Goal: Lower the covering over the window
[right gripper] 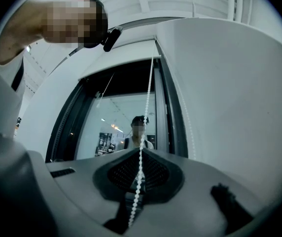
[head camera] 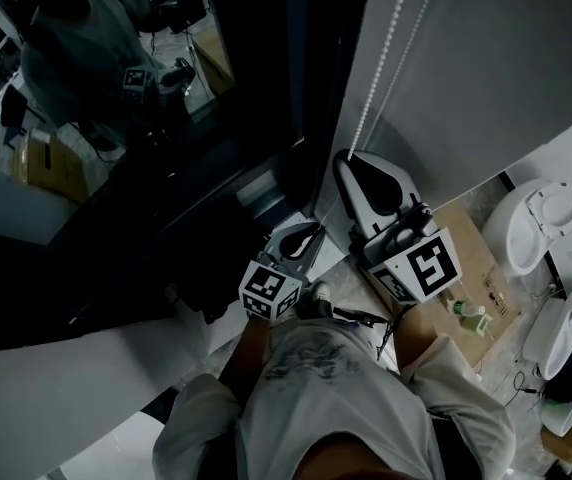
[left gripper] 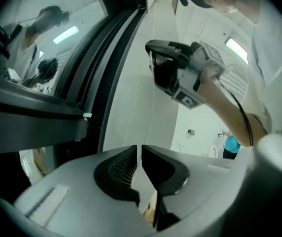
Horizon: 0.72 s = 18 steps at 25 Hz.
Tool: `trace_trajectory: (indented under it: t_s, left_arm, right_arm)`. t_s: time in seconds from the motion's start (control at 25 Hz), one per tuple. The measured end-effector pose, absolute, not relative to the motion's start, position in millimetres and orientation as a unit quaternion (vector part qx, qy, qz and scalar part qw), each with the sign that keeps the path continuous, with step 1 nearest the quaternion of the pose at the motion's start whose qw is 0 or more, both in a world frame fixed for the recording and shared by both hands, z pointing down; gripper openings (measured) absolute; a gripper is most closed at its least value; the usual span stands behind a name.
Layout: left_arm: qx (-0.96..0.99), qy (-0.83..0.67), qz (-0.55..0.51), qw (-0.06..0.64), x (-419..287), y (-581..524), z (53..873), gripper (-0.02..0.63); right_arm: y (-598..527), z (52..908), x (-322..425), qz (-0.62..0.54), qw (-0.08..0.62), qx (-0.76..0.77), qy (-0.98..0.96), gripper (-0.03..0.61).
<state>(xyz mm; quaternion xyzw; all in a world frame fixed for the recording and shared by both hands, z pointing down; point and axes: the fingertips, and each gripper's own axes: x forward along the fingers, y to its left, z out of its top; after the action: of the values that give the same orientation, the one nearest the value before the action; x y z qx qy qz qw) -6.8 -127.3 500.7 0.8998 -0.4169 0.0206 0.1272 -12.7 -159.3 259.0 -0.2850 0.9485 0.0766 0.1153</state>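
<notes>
Only right gripper view: bead chain [right gripper: 146,112] pinched between the closed jaws of right gripper [right gripper: 140,153].
Only left gripper view: left gripper [left gripper: 139,153], jaws slightly apart, nothing between.
Chain axis: vertical, running up beside the roller blind [right gripper: 229,83], at the window [right gripper: 116,127] edge.

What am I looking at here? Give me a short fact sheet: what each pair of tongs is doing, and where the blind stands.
right tongs: shut on the bead chain, which runs up out of them
left tongs: a narrow gap, nothing between them
blind: grey sheet, right of the chain
window: dark frame, glass uncovered, reflecting the person
</notes>
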Motion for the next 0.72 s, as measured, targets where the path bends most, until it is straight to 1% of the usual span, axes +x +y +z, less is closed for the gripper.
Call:
trace_trajectory:
  t_s: [0.12,0.32,0.44,0.72]
  left_arm:
    - [0.904,-0.412,-0.028,0.115,-14.1,-128.9,458.0,0.041]
    - [0.907,-0.407,-0.080,0.073,-27.8,-129.7,389.4,0.055]
    - [0.908,-0.405,-0.097,0.050,-32.6,-132.4,357.9,0.080]
    - [0.912,-0.395,-0.112,0.010,-30.9,-144.9,315.4,0.112]
  right_arm:
    - [-161.8,272.0,-13.6,0.056,0.103,-0.288,0.950,0.025]
    - [-159.3,296.4,-12.2,0.031,0.088,-0.286,0.954,0.025]
    - [-158.7,314.5,-14.7,0.031,0.058,-0.282,0.957,0.025]
    - [-157.0,355.4,-25.8,0.002,0.021,-0.275,0.961,0.025]
